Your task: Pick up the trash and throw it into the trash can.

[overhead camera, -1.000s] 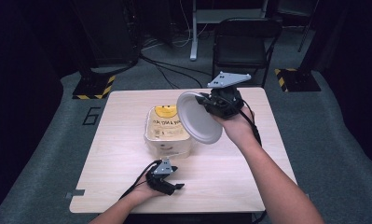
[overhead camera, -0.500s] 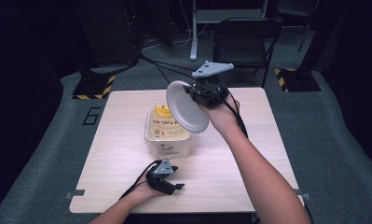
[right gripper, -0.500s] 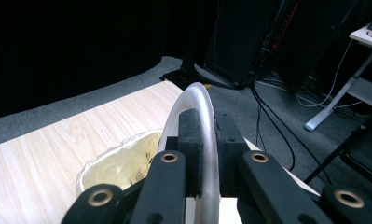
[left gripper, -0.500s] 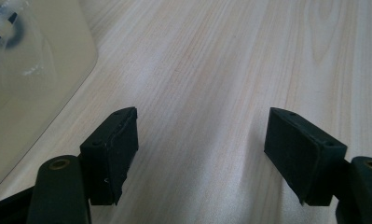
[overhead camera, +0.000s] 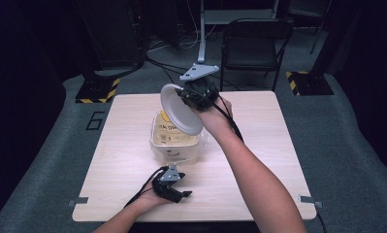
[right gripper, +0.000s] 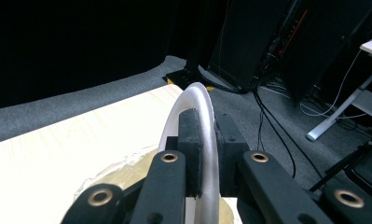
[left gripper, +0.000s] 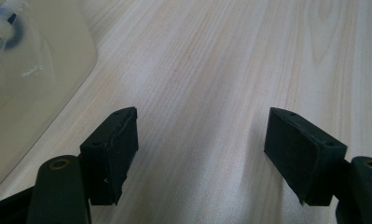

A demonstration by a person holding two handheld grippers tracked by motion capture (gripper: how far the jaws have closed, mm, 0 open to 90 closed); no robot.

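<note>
Right gripper (right gripper: 205,154): clamped on the white plate's (overhead camera: 180,109) rim, held tilted above the tub (overhead camera: 175,141) mid-table.
Left gripper (left gripper: 202,154): jaws apart, empty, near the table's (overhead camera: 259,141) front edge, beside the tub.

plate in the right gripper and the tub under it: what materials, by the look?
Plate: likely paper or thin moulded plastic; matte white, with a thin rim pinched edge-on in the right gripper. Tub: probably thin plastic; cream, smooth, slightly translucent wall in the left gripper view, printed label on top. Table: pale wood-grain surface, possibly laminate.
</note>
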